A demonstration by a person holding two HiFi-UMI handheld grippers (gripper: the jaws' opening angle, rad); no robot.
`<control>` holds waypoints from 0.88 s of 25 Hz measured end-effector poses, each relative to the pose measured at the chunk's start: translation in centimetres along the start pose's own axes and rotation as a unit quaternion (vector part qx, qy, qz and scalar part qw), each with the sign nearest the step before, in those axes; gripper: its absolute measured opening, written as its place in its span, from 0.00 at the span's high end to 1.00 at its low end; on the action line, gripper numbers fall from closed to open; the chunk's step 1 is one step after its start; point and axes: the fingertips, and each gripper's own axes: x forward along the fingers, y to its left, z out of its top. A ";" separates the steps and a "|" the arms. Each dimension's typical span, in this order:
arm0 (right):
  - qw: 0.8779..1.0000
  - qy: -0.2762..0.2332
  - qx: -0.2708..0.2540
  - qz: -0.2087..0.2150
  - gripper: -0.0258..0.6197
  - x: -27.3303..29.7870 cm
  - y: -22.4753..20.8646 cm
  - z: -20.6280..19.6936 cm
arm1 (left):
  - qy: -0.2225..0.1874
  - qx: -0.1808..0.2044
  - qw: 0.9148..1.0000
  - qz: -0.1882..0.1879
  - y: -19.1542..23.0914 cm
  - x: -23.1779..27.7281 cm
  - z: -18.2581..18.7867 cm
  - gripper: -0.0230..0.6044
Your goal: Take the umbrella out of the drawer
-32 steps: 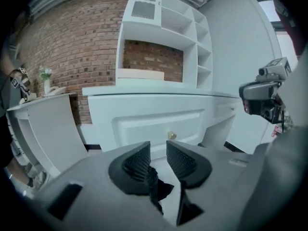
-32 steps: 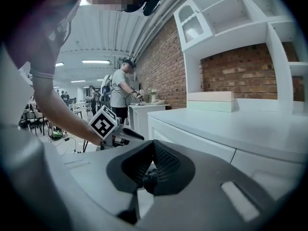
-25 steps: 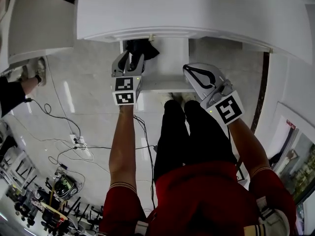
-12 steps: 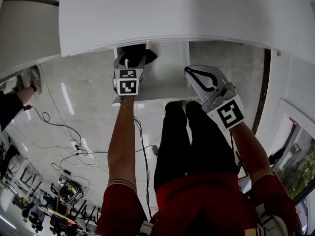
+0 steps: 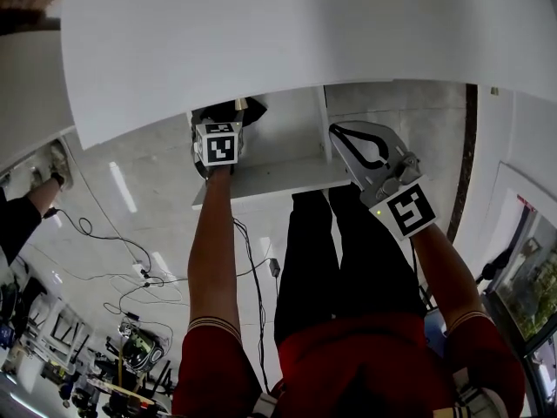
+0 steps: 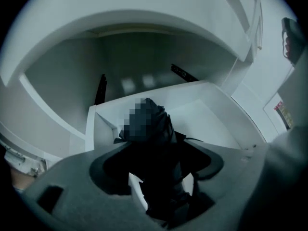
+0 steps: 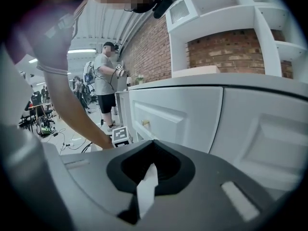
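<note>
A white cabinet top overhangs the scene, its front edge running just above one open drawer that juts out below it toward the person. Inside the drawer lies one black folded umbrella, bunched against the left wall and back corner. The white drawer floor to its right is bare as far as the right wall. There are two grippers. The left gripper points steeply down into the drawer's left side on a straight, outstretched bare forearm, close under the overhanging edge. Its jaws are opening, with the umbrella between the two white pads; the pads sit just beside the dark fabric without clearly squeezing it. The right gripper is outside the drawer, just off its right front corner, on a bent arm. It tilts gently downward toward the cabinet's panelled front, with its jaws pressed together on nothing.
</note>
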 end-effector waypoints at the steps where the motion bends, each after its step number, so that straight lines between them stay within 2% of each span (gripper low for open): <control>1: 1.000 0.004 -0.001 0.000 0.94 0.1 -0.1 -0.2 | 0.007 0.001 1.000 0.001 0.1 0.3 -0.2 0.44; 7: 1.000 0.007 0.017 -0.006 0.94 0.4 -1.4 -0.9 | 0.051 0.022 0.998 0.029 0.3 2.2 0.1 0.39; 10: 1.000 0.009 0.022 -0.006 0.94 0.3 -1.1 -1.4 | 0.074 0.020 0.996 0.038 0.2 3.0 -0.7 0.37; 14: 1.000 0.010 0.025 -0.004 0.94 -0.5 -1.2 -1.6 | 0.122 0.027 0.990 0.068 0.4 3.3 -2.2 0.37; 16: 1.000 0.013 0.027 -0.004 0.94 -0.6 -1.4 -2.0 | 0.118 0.037 0.989 0.079 0.6 4.0 -1.9 0.38; 18: 0.999 0.016 0.028 -0.002 0.94 -0.7 -1.4 -2.4 | 0.099 0.038 0.992 0.067 -0.2 4.0 -0.5 0.39; 19: 0.999 0.016 0.029 -0.001 0.94 -0.8 -1.5 -2.4 | 0.124 0.010 0.992 0.033 -2.1 3.3 -0.8 0.40; 20: 0.999 0.015 0.032 -0.002 0.94 -0.9 -1.5 -2.5 | 0.173 -0.055 0.982 -0.042 -6.0 2.1 -2.1 0.42; 21: 0.999 0.015 0.034 -0.002 0.94 -1.0 -1.5 -2.6 | 0.229 -0.140 0.953 -0.141 -10.9 0.8 -3.9 0.45; 22: 0.999 0.017 0.035 -0.001 0.94 -1.1 -1.6 -2.8 | 0.272 -0.211 0.912 -0.223 -15.0 -0.1 -5.5 0.48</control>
